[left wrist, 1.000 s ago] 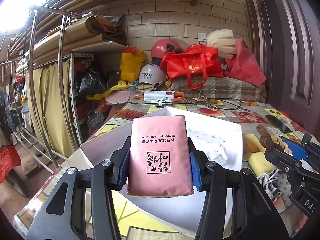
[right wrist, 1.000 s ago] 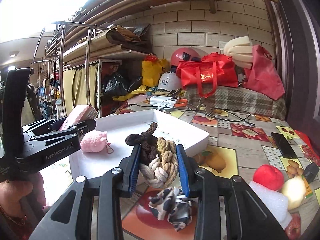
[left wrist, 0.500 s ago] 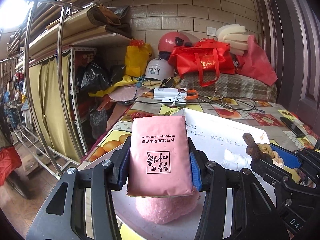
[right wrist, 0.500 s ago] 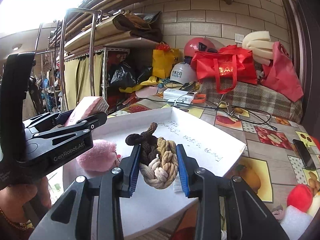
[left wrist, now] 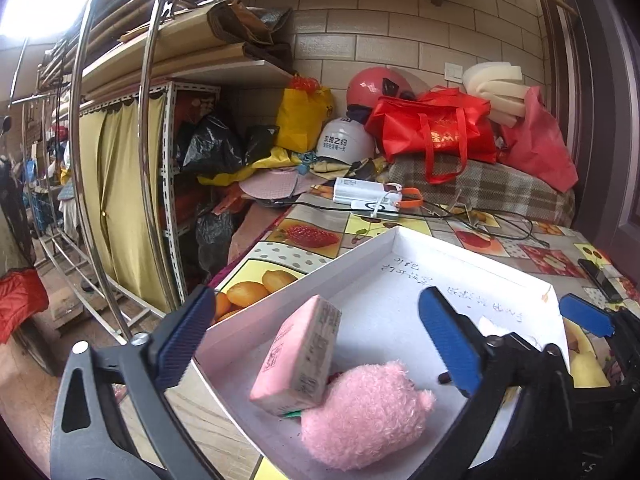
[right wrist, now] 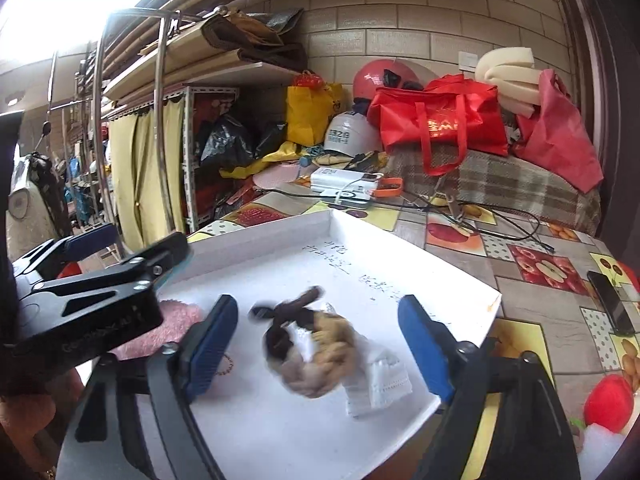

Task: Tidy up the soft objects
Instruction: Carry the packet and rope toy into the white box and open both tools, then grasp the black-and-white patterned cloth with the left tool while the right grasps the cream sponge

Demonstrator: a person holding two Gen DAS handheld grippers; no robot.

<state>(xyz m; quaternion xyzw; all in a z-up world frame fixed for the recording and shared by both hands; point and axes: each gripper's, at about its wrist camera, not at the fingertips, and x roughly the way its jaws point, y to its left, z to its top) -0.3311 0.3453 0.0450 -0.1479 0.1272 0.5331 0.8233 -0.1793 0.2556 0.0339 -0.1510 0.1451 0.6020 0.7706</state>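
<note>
Left tongs [left wrist: 316, 340] wide apart, empty — pink tissue pack [left wrist: 298, 354] in white tray [left wrist: 372, 248], right tongs [right wrist: 316, 344] likewise, handwriting unreadable.

My left wrist camera looks forward and down along my left gripper [left wrist: 316, 336] from close above the near-left corner of the white tray [left wrist: 472, 244]. My right wrist camera sits close over the same tray [right wrist: 452, 272], facing the same cluttered brick wall [right wrist: 420, 4]; both views share tray, bench [right wrist: 532, 240] and wall.
</note>
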